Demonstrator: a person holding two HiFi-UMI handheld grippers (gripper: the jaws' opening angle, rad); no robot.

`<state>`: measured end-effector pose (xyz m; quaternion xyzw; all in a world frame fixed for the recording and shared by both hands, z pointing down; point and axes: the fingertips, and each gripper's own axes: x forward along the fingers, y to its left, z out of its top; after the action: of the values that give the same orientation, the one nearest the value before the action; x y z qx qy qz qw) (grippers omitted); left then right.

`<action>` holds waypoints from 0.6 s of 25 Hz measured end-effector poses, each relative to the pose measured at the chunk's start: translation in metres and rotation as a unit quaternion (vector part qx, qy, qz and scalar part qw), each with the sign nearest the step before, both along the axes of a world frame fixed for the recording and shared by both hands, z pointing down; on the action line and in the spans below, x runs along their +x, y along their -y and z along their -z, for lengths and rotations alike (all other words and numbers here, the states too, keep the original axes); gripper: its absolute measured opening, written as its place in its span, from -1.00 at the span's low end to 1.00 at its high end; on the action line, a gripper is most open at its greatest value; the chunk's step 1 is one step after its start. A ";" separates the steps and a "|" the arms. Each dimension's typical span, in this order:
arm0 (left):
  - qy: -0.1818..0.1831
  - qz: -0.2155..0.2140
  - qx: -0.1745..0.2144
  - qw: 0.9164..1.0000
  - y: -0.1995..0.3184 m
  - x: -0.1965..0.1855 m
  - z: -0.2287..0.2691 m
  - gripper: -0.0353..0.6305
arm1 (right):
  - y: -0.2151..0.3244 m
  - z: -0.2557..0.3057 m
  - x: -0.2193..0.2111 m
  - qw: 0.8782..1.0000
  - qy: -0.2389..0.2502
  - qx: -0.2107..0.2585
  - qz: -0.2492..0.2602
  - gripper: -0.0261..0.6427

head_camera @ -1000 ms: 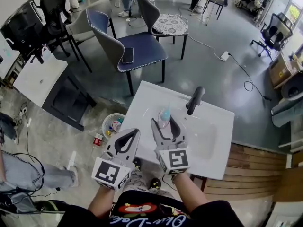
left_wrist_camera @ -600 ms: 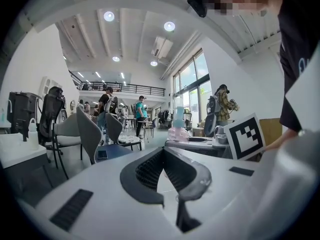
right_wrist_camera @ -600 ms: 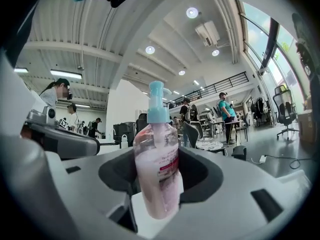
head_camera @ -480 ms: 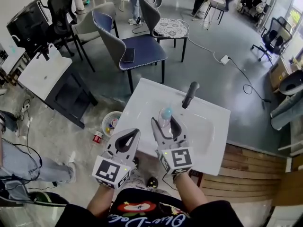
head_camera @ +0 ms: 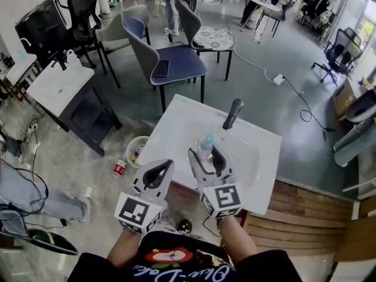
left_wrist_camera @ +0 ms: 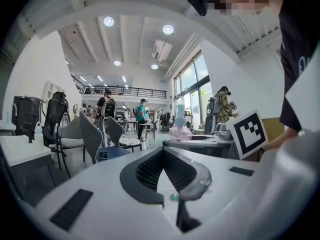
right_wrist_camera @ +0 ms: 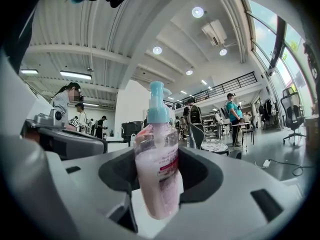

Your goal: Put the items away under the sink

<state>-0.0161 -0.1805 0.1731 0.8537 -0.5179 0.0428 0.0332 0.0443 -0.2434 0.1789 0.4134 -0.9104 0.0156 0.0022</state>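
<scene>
A clear pump bottle [head_camera: 205,143] of pink liquid with a pale blue pump stands upright between the jaws of my right gripper [head_camera: 204,153], which is shut on it. I hold it above the white sink [head_camera: 176,128], in front of the black faucet [head_camera: 231,114]. In the right gripper view the bottle [right_wrist_camera: 156,174] fills the gap of the right gripper [right_wrist_camera: 157,159]. My left gripper [head_camera: 157,172] hovers beside it at the sink's near left edge, tips together with nothing in them. The left gripper [left_wrist_camera: 162,151] view shows the bottle [left_wrist_camera: 180,129] off to its right.
A small bin [head_camera: 136,151] with items and a can [head_camera: 120,168] are on the floor left of the sink. A blue chair [head_camera: 170,63] with a phone [head_camera: 162,69] stands beyond it. A second white sink unit [head_camera: 56,87] is far left, and wooden decking [head_camera: 311,216] is on the right.
Both grippers have drawn slightly back from the faucet toward the sink's near edge. The bottle stays held by the right gripper, and the left jaws stay together.
</scene>
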 end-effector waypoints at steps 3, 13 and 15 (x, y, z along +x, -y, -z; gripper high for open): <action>0.002 0.000 0.003 1.000 -0.006 0.000 0.003 -0.88 | -0.007 0.002 -0.001 1.000 -0.001 0.000 0.007 -0.22; 0.005 -0.024 0.008 1.000 -0.019 -0.004 0.009 -0.88 | -0.028 0.005 -0.006 1.000 0.001 -0.002 0.000 -0.22; 0.004 -0.030 0.010 0.999 -0.024 -0.008 0.012 -0.88 | -0.034 0.008 -0.009 1.000 0.002 -0.001 -0.005 -0.22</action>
<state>-0.0241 -0.1570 0.1611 0.8691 -0.4923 0.0421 0.0212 0.0352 -0.2090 0.1706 0.4184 -0.9081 0.0176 0.0006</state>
